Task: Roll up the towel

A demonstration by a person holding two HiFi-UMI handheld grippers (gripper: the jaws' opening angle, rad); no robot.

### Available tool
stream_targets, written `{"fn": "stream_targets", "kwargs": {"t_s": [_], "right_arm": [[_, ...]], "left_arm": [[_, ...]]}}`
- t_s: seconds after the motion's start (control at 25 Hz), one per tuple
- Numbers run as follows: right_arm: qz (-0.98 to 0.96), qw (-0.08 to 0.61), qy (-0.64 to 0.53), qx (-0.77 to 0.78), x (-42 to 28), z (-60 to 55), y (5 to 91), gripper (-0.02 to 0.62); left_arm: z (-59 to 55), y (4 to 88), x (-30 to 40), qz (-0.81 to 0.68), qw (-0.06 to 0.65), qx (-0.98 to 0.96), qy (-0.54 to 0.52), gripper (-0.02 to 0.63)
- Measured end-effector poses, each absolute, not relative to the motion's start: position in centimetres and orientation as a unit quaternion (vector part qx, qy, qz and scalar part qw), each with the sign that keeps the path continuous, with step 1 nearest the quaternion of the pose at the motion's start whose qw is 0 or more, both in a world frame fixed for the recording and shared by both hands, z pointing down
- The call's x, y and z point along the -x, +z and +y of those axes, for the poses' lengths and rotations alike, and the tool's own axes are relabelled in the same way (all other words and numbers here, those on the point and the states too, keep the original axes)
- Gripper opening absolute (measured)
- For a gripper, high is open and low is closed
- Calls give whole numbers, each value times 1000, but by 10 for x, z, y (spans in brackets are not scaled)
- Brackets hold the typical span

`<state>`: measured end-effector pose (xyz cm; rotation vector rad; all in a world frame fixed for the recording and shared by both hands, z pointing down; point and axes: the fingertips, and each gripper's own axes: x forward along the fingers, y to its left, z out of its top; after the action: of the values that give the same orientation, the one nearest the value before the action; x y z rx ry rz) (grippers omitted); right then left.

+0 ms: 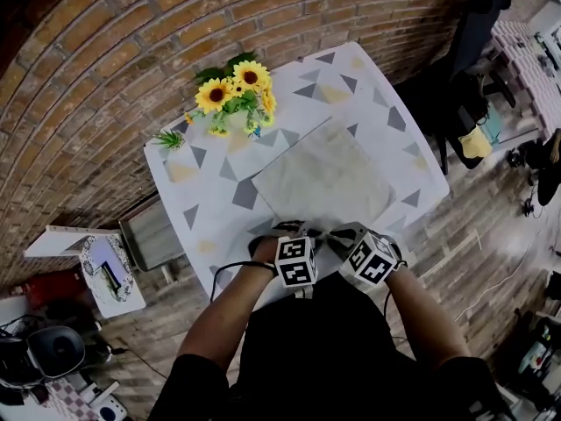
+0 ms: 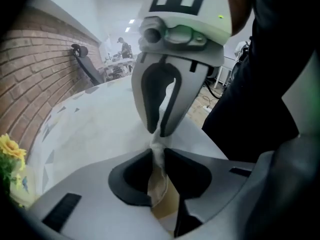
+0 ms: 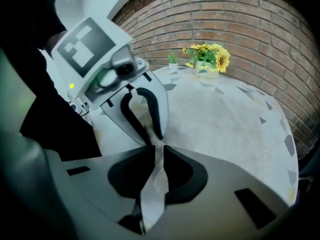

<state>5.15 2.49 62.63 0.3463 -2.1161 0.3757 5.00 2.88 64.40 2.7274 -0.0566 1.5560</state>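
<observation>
- L hand-held gripper [image 2: 159, 154]: jaws were clamped on the near edge of the towel [image 1: 326, 178], with a bunched bit of cloth standing up between the pads.
- R hand-held gripper [image 3: 154, 154]: same, closed on that edge just beside the L one, tips nearly touching each other.
- Rest of the towel lay flat on the desk [image 1: 206, 196], spread out ahead of both hand-held grippers. No roll had formed that I could see.
- Step, as I judged it: the very start, w/ the near edge pinched up ready for the first turn.
- Both grips sat close together, so the ends of that edge either side hung unheld.
- Next move prob. called for: lift the edge a bit, tip it over & away from me, then let go and re-grip. Keep L & R level so the roll doesn't go crooked. Maybe set the grips wider apart first.
- Sunflowers [image 1: 235, 90] stood beyond the towel's far end, well apart from both hand-held grippers. Not in the way, I reckoned.
</observation>
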Motion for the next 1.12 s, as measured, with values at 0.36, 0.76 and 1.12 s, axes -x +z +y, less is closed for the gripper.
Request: {"fn": "stream_targets", "kwargs": {"t_s": [0.36, 0.76, 1.12], "right_arm": [[-845, 513, 85, -120, -48, 33, 646, 114], [-847, 509, 95, -120, -48, 31, 644, 38], [-855, 464, 181, -146, -54, 24, 634, 35]], "left_arm": [[20, 632, -41, -43, -21, -870, 491, 143], [28, 641, -45, -2, -125, -843, 524, 152], [25, 628, -51, -14, -174, -841, 511, 169]]}}
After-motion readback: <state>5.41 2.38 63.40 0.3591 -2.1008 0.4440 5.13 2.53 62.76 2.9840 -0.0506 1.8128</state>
